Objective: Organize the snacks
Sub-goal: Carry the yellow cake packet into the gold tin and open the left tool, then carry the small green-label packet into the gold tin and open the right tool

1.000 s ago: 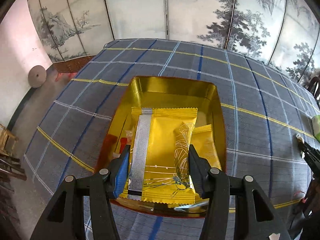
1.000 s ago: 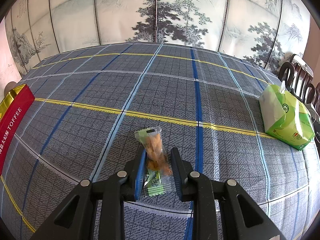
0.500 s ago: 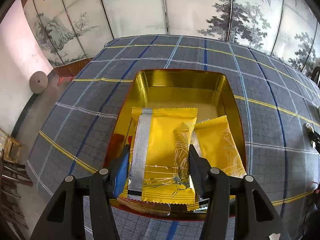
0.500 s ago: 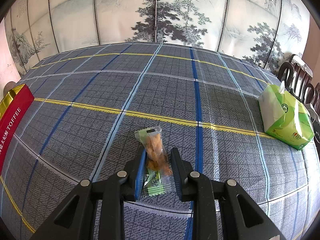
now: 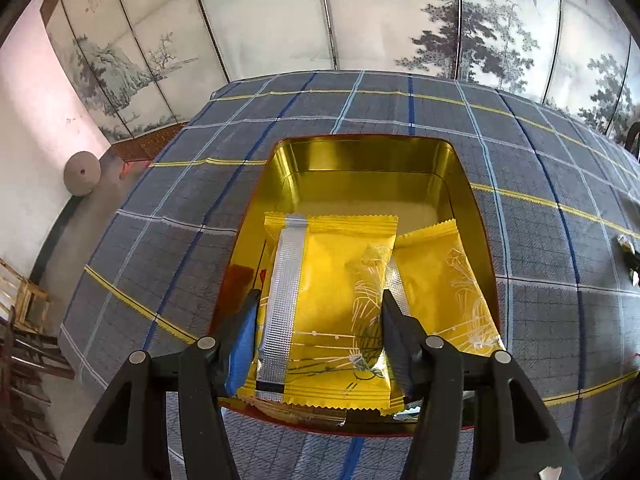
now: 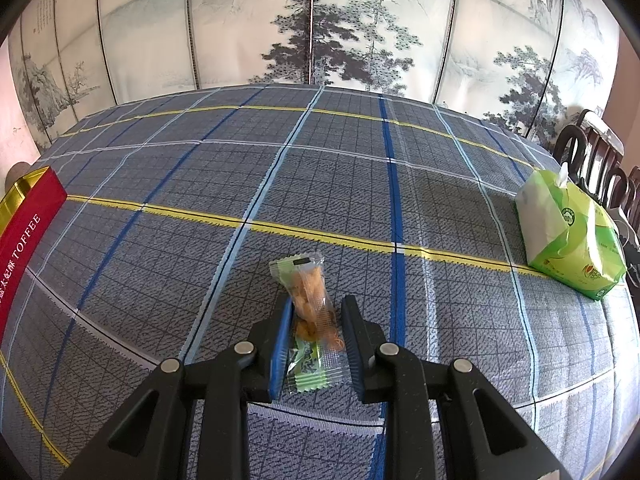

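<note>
My left gripper (image 5: 318,332) sits over the gold tin (image 5: 360,160), jaws partway open and just been widening around a yellow packet (image 5: 324,308); can't tell if the pads still touch it. A second yellow packet (image 5: 444,280) lies beside it, and the tin's far half is bare. Only the right camera shows my right gripper (image 6: 316,334) closed tight on a small clear snack packet (image 6: 308,300) lying on the checked tablecloth (image 6: 320,168). Plenty of open cloth beyond. The tin's red side (image 6: 24,236) is far left, a green tissue pack (image 6: 568,232) far right near the edge.
</note>
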`<action>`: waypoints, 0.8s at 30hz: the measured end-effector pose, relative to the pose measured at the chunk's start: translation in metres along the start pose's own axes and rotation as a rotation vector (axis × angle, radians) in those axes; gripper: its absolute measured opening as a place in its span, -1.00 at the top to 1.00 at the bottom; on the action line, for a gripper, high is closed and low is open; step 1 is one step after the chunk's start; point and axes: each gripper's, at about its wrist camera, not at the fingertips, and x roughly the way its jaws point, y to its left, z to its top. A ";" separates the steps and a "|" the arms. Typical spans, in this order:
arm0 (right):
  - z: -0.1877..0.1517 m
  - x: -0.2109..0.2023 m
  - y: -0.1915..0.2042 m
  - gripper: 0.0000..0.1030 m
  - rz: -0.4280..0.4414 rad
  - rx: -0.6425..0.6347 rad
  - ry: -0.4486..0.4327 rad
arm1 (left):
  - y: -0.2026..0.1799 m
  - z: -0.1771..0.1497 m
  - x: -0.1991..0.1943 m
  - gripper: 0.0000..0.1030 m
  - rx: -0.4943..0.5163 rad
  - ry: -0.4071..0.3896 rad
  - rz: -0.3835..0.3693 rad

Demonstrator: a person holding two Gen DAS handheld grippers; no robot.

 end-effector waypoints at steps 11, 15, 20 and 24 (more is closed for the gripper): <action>0.001 -0.002 0.000 0.52 -0.045 0.041 0.013 | 0.002 0.000 -0.004 -0.15 0.008 -0.004 -0.009; 0.001 -0.002 0.003 0.52 -0.064 0.060 0.016 | 0.000 -0.001 -0.009 -0.22 0.023 -0.027 -0.001; -0.004 -0.006 0.008 0.54 -0.087 0.086 0.019 | 0.000 -0.001 -0.019 -0.31 0.029 -0.061 0.001; -0.008 -0.010 0.012 0.54 -0.096 0.093 0.024 | 0.003 -0.002 -0.025 -0.35 0.020 -0.072 -0.006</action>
